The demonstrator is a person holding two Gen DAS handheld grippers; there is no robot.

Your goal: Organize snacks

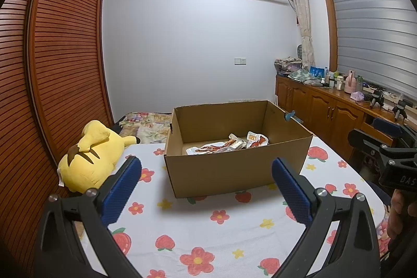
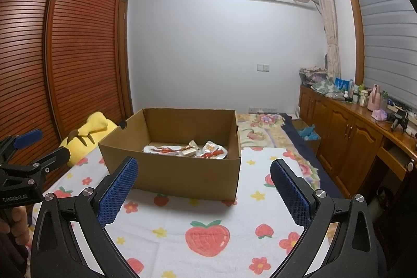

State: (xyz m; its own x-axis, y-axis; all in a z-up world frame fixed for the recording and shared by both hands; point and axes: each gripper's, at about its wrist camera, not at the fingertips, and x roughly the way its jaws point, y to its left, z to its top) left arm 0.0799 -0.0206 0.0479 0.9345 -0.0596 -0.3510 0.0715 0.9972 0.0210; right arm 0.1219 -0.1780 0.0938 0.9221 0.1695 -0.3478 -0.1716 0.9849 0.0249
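Both the left gripper [image 1: 207,181] and right gripper [image 2: 204,183] hover wide open and empty short of the cardboard box [image 1: 234,168], whose floor already collects the snack packets [image 1: 229,145], apparently for containment.

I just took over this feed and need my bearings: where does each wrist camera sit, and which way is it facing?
Left wrist: behind the open left gripper, facing the cardboard box; the right gripper and a hand show at the right edge.
Right wrist: behind the open right gripper, facing the same box; the left gripper shows at the left edge.
Shared: box, snack packets, yellow plush, bedspread.
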